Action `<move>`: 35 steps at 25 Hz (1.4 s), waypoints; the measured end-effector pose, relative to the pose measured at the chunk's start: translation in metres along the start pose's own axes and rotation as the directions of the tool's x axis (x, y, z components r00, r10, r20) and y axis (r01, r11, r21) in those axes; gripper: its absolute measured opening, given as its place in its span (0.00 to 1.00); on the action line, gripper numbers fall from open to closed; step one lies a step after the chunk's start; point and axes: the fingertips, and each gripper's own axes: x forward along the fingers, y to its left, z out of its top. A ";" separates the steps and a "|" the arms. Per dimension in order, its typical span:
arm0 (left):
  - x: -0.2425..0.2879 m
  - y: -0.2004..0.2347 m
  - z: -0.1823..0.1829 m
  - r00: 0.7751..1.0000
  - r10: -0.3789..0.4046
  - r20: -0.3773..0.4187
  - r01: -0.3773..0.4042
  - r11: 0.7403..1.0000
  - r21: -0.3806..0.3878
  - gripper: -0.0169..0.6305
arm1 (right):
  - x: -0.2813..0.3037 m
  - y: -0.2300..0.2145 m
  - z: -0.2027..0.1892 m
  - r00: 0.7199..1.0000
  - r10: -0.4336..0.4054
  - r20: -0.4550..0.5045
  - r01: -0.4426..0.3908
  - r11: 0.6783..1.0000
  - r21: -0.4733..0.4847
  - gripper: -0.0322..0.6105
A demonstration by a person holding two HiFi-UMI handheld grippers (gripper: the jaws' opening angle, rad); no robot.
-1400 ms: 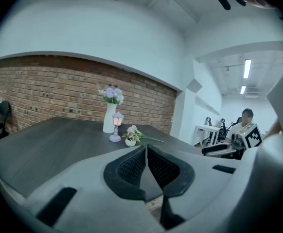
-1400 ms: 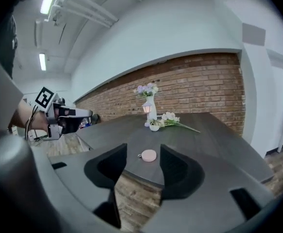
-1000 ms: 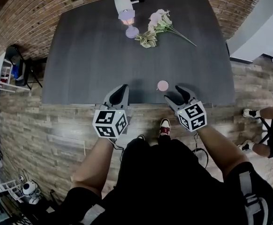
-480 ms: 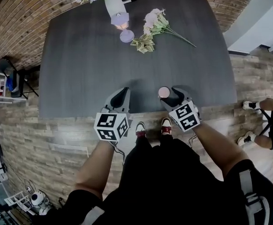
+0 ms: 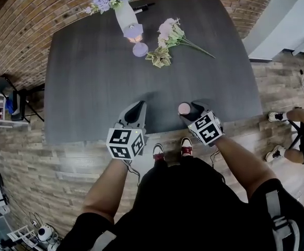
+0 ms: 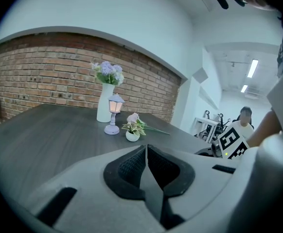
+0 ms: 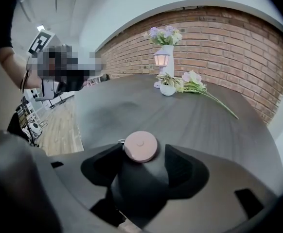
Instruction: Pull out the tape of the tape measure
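Note:
A small round pink tape measure [image 5: 184, 108] lies flat on the dark table [image 5: 89, 82] near its front edge. My right gripper [image 5: 189, 111] reaches over that edge, open wide, its jaws either side of it. In the right gripper view the tape measure [image 7: 140, 146] sits between the fingertips of the right gripper [image 7: 142, 154], close to the left pad [image 7: 106, 165], with a gap to the other pad. A small metal ring shows at its left rim. My left gripper [image 5: 139, 106] hovers to the left over the table edge, shut and empty; the left gripper [image 6: 146, 153] shows its pads together.
At the table's far side stand a white vase of purple flowers [image 5: 125, 12], a small lilac lantern [image 5: 136, 34], a little potted plant [image 5: 160, 56] and a loose bunch of pink flowers [image 5: 174, 31]. A pen [image 5: 144, 7] lies behind them. A seated person's legs [image 5: 295, 132] show at the right.
My right gripper has moved forward over the table edge until its jaws stand around the pink tape measure. The left gripper has edged forward a little and stays shut.

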 end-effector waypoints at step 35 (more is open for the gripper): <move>-0.026 -0.035 0.179 0.907 -0.158 0.391 0.070 0.971 0.229 0.04 | -0.158 -0.071 0.182 0.837 -0.246 0.488 0.248 0.967 0.061 0.37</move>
